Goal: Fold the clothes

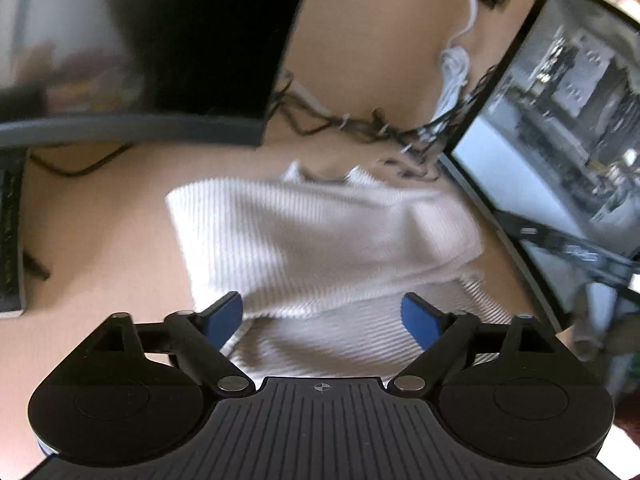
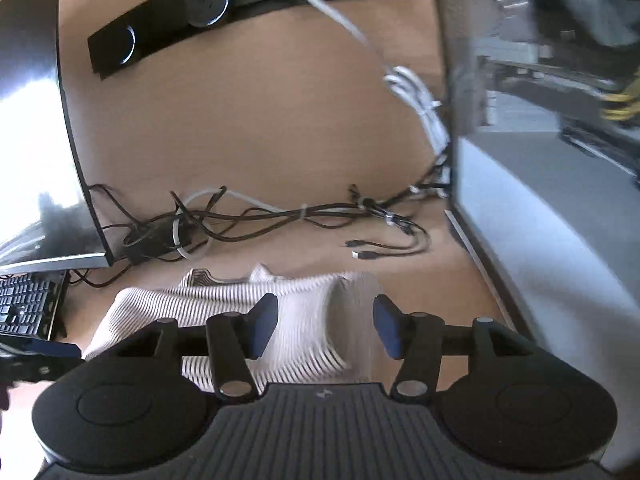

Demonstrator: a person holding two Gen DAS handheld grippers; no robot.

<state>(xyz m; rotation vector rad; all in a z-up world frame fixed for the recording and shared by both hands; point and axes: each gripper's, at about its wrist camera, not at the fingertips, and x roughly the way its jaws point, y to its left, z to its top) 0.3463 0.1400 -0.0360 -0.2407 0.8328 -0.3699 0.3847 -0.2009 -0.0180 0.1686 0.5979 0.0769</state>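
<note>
White top (image 1: 320,236) lay folded on desk (image 1: 120,232), just past both grippers, left (image 1: 322,314) & right (image 2: 326,326); jaws spread wide, holding nothing.

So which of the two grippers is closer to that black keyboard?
Left, as far as I can judge. The keyboard lies off the left gripper's outer side, past the white garment. The right gripper is over the garment's far side.

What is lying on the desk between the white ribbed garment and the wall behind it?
A tangle of black and white cables on the tan desk, with loose plug ends; clearest in the right wrist view, beyond the white ribbed garment.
</note>
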